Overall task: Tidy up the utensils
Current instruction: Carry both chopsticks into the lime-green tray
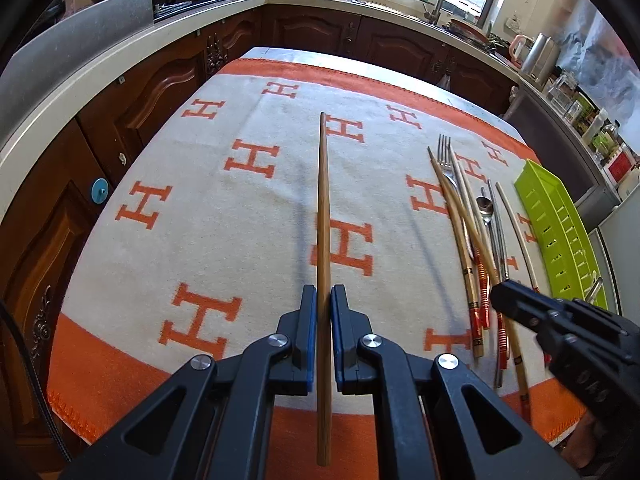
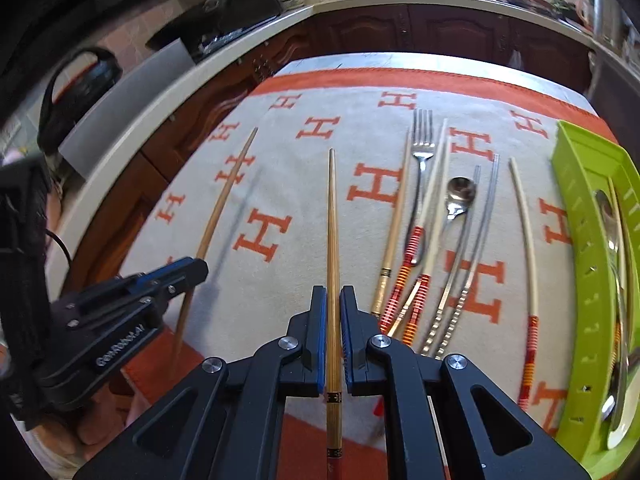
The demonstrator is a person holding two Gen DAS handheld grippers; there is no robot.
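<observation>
Now, both tools pinched shut, each on one chopstick. Left tool [image 1: 323,300] clamped on a plain bamboo chopstick [image 1: 323,208], tip pointing away over the blanket-covered tabletop [image 1: 208,240]. Right tool [image 2: 333,300] clamped on a banded bamboo chopstick [image 2: 333,232], held the same way, clear of the cloth.

Risks, as a judgement: thin round sticks gripped near the thick end, so likely to pivot or slide out if swung quickly (long lever, narrow pads). Could also knock the loose pile [image 2: 432,248] when heading for the green tray [image 2: 580,264] at the right, scattering what lies there. Mismatched pairing possible too, since the two held sticks differ in pattern.

Count on the cloth, from the right wrist view: one fork [image 2: 423,148], one spoon [image 2: 461,194], two metal chopsticks [image 2: 486,208], roughly four wooden or pale chopsticks with red-orange bands (overlap makes this uncertain). In the tray: at least one spoon and a chopstick, rest hard to tell. Held in the tools: two.
</observation>
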